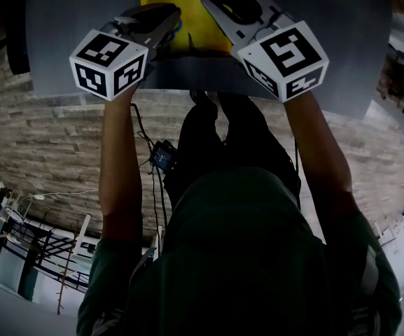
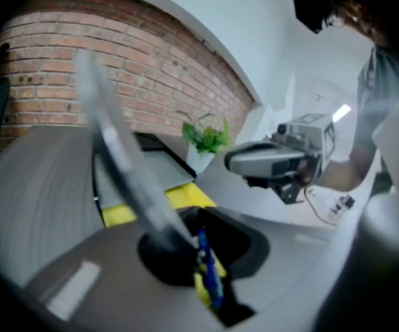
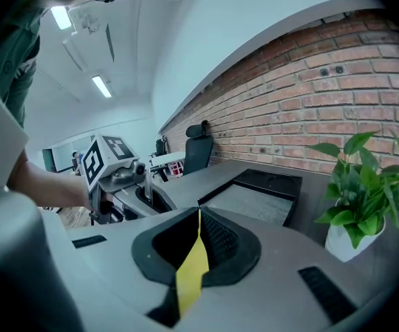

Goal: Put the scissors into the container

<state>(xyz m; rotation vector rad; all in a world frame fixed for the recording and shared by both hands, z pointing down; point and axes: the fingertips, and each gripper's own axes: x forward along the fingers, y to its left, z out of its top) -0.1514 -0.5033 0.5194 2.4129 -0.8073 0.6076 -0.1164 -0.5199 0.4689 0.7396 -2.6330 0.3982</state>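
The left gripper is pinching the scissors. Its dark, rounded pads are pressing on a blue plastic part of them, and the long, pale metal blades are sticking up and away from the jaws, smeared by blur. The scissors are hanging over the near end of the smooth grey table, short of the black-rimmed tray. This shallow rectangular tray has a matte grey floor. A flat yellow piece is lying between the grippers and the tray. The right gripper is hovering beside the left, its ribbed black pads meeting at the tips with nothing clamped; yellow is showing through the slit behind them. A leafy potted plant in a white pot is standing against the rough brick wall.
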